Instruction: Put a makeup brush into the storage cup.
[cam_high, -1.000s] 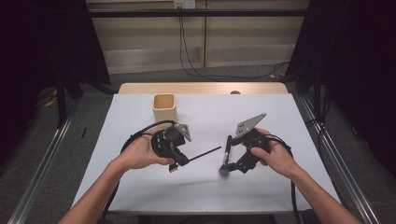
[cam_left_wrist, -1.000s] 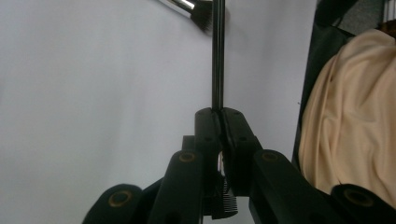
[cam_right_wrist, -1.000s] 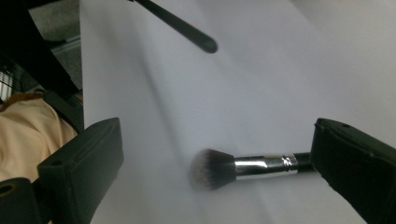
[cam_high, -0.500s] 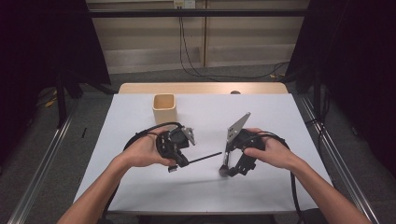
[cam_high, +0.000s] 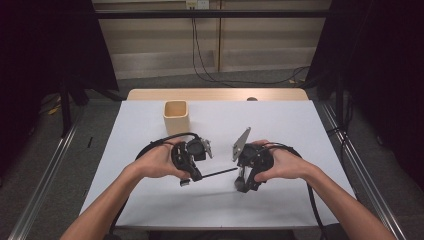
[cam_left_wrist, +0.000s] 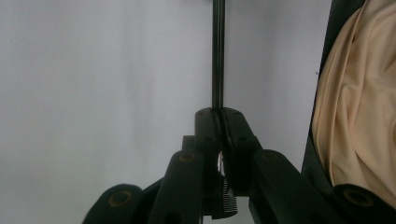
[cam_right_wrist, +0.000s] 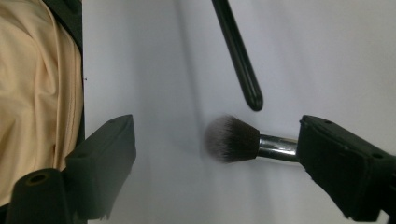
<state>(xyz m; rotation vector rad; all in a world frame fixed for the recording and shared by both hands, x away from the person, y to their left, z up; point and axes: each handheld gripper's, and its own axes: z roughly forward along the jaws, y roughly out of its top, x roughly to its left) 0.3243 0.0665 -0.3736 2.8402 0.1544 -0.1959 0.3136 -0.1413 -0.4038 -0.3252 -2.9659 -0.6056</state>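
— Since a second ago the right claw (cam_high: 242, 184) has slid leftward toward the other one, hasn't it?

— Yes, and its jaws have just been closing a little, though they stand wide apart. A short makeup brush with a soft dark bristle head and silver ferrule (cam_right_wrist: 243, 142) pokes out from behind one jaw, over the white bench (cam_high: 280, 125).

— And the left claw (cam_high: 194, 176)?

— Clamped on a thin black glossy stick (cam_left_wrist: 217, 56) (its rounded tip lies just beside the bristles). A tan square cup (cam_high: 176, 116) stands well apart.
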